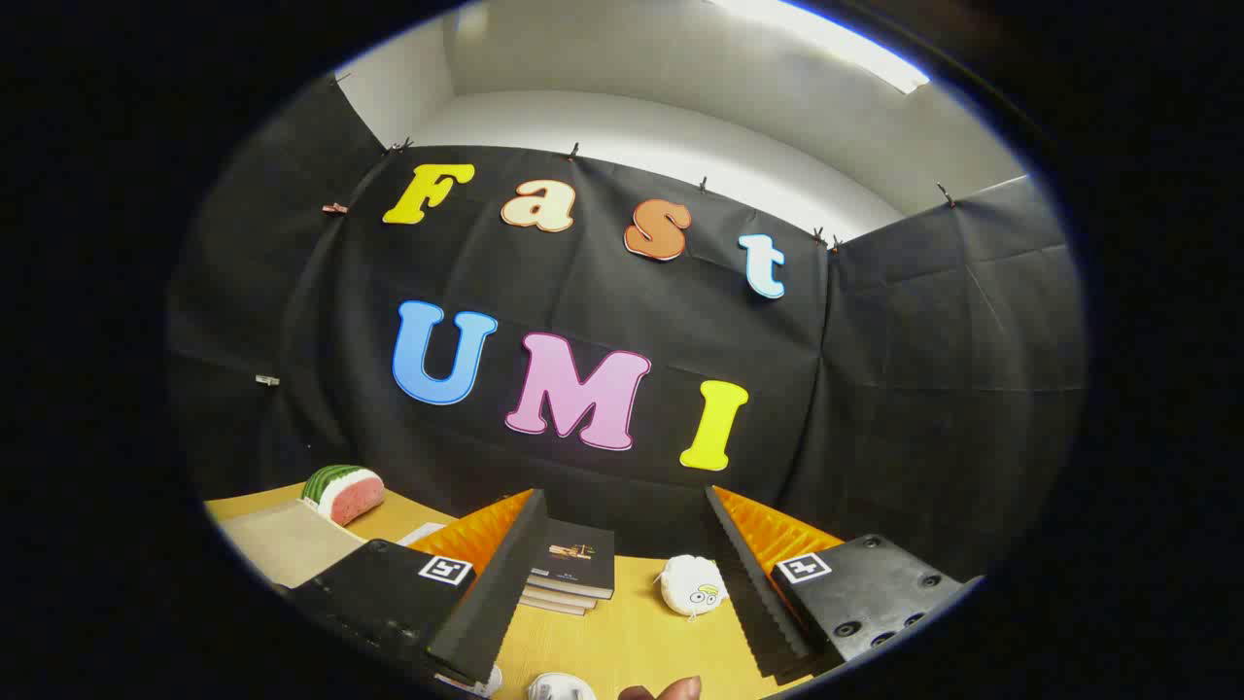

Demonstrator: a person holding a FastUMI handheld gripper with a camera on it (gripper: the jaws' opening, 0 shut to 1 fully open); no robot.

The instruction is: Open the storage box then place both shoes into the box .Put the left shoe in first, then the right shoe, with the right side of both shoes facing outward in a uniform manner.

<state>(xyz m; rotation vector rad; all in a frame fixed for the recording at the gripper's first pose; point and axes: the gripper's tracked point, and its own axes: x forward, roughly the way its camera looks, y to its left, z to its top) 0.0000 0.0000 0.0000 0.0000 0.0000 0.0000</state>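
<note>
So the claw (622, 574) is spread wide with nothing between its fingers, tipped up so it looks mostly at the black booth wall (875, 389) rather than down at the work. Biggest risk from here, I'd say: it's aimed too high, so if it just drives forward it'll sail over the table (622, 642) stuff and find neither the box nor the shoes. It needs to tilt down first. Second risk is grabbing the wrong thing, because what sits ahead isn't task gear: a stack of dark books (571, 574) just beyond the left finger, a small white plush toy with a face (692, 586) just ahead between the fingers nearer the right one, and a watermelon slice toy (343, 492) well off past the left finger beside a flat beige mat (287, 544). As for the shoes, there's something white (561, 688) right under the claw, near the finger bases, that could be the top of a shoe, but too little of it shows to say which shoe or how it's turned. A fingertip (677, 689) pokes in beside it. Where the storage box sits, I can't tell, and mixing up left and right would break the order.
</note>
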